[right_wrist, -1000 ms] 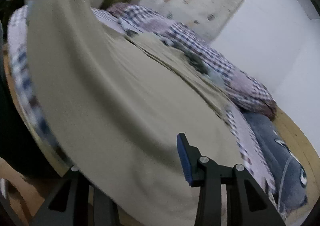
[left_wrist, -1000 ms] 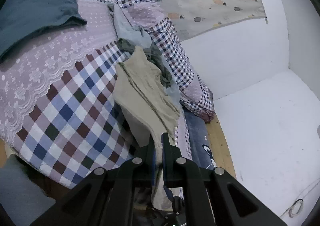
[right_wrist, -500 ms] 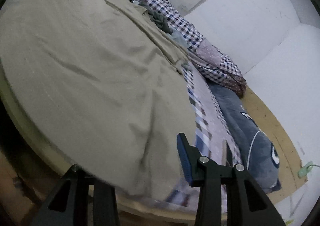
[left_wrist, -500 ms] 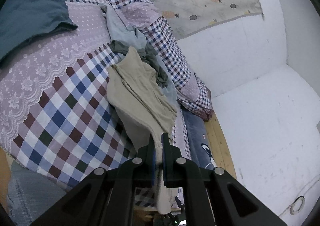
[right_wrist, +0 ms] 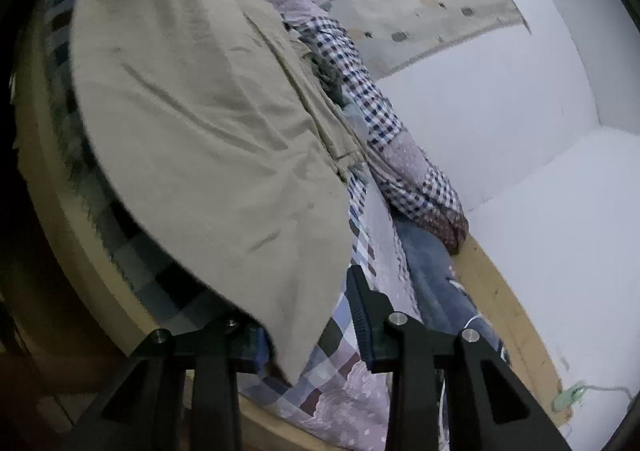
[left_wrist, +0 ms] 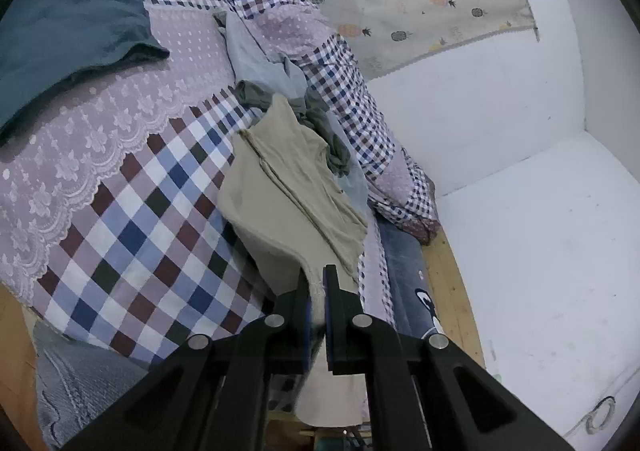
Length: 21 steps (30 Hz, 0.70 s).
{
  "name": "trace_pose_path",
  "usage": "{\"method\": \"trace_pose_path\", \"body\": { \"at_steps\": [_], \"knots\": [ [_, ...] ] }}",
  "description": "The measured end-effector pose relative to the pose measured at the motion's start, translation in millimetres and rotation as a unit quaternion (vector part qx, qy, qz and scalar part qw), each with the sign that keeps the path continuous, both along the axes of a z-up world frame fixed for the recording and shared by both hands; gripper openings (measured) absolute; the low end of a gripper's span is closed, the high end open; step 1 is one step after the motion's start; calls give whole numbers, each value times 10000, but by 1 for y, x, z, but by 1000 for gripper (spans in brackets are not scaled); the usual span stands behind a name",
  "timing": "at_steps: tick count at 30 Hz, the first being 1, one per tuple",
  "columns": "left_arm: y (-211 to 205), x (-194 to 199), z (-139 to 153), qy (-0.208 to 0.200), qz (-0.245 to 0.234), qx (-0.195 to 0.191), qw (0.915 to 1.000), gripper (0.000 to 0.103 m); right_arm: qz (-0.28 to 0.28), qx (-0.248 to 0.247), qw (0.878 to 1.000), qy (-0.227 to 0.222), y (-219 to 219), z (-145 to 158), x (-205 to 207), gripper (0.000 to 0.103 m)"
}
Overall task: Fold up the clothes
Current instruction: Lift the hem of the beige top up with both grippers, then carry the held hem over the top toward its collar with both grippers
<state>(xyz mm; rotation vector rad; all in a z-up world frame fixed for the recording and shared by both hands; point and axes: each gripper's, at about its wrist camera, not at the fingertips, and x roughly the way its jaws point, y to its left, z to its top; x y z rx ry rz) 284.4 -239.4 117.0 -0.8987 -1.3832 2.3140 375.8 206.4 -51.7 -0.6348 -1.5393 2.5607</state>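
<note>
**A:** Looking at the beige garment (left_wrist: 288, 187), it's stretched from the middle of the left wrist frame down to the bottom centre, lying across the checked bedspread (left_wrist: 132, 219) with its far end resting against a rumpled grey-green piece (left_wrist: 320, 123). The left claw (left_wrist: 316, 291) has its jaws pinched tight on one edge of it.

**B:** And the right claw (right_wrist: 308, 327)? In its own view the jaws stand apart, with the beige cloth draped over the left finger (right_wrist: 244, 343) and filling the upper left.

**A:** Yeah, so nothing is actually clamped there. That's my worry: the cloth only rests on that finger, so any lift could let that side slide off and the whole thing hangs crooked from one corner.

**B:** Also the far end sits on the grey-green piece and a pale blue garment (left_wrist: 256, 55). Pull hard and I'd guess those get dragged along.

**A:** Plus the near edge hangs past the bed edge at the frame bottom. Could slump to the floor.
</note>
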Motion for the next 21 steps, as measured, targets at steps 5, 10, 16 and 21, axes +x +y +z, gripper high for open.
{"method": "trace_pose_path", "body": {
  "at_steps": [5, 10, 16, 21],
  "knots": [
    [-3, 0, 3, -7, 50, -63, 10000, 3, -5, 207, 9995, -225, 6, -16, -3, 34],
    [-2, -3, 3, -56, 63, -117, 9999, 3, 89, 296, 9990, -331, 10, -21, -2, 14],
    [0, -5, 3, -104, 81, -191, 9997, 3, -136, -476, 9980, -381, 20, 11, 2, 0],
    [1, -4, 4, -104, 95, -292, 9995, 3, -671, -1834, 9800, -388, 51, 61, 4, 0]
  ]
}}
